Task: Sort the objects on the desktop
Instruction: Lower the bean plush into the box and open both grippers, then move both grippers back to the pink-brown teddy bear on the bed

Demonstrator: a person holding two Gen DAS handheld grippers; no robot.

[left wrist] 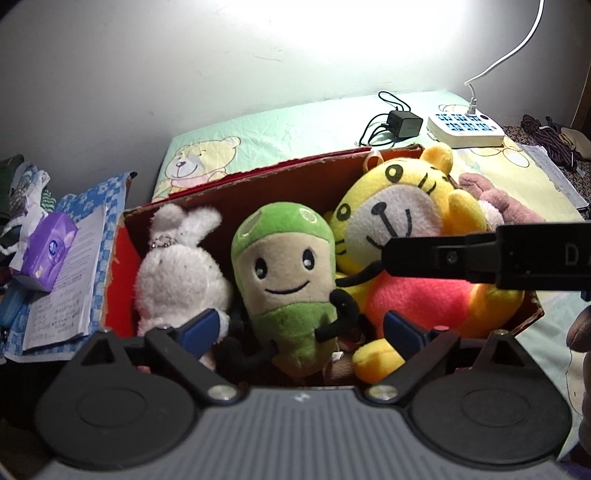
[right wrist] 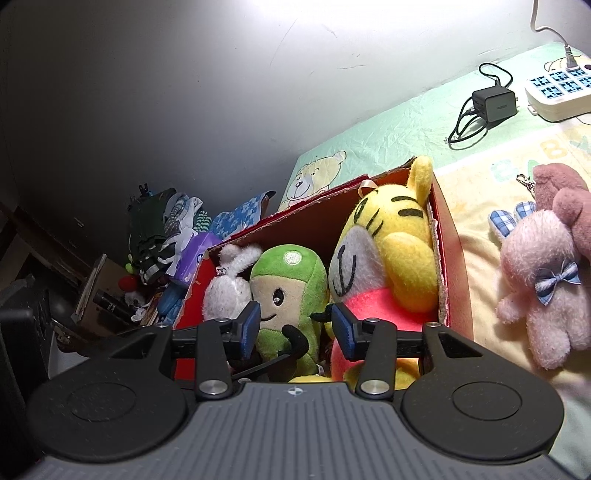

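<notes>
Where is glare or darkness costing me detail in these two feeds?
Left wrist view: the wall above the power strip blows out white; the plush toys stay readable. Right wrist view: similar glare at top, and the clutter left of the red box sinks into shadow.

White rabbit, green doll, yellow tiger upright in red box (pink plush outside)

black charger, white power strip, tissue pack
</notes>
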